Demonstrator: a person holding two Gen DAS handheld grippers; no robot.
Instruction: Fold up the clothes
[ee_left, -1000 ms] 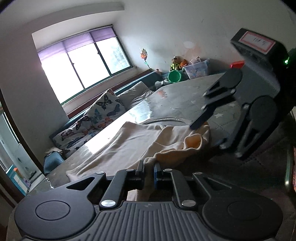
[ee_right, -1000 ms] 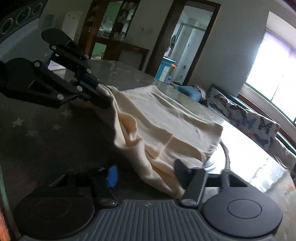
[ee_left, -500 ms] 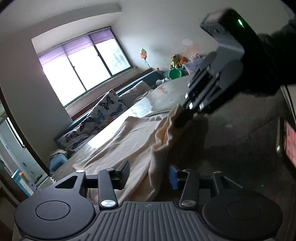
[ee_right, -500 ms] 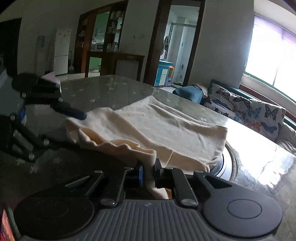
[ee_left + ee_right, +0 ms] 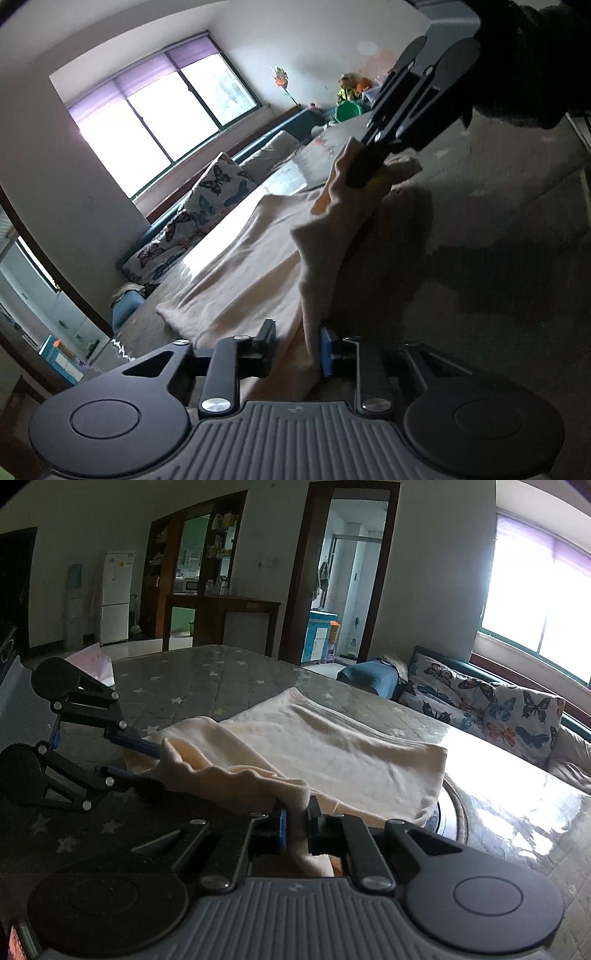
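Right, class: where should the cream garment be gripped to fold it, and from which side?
Grip the near edge, where the cream garment is bunched and lifted off the table, coming in low from the near side. The right gripper is already shut on that edge; the left gripper, jaws just closing, has the same fold between them.

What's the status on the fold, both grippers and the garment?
Right gripper shut on the cream garment edge. Left gripper jaws just closing around a fold, pads not yet pressing. Near edge lifted off the table. Nothing in the way.
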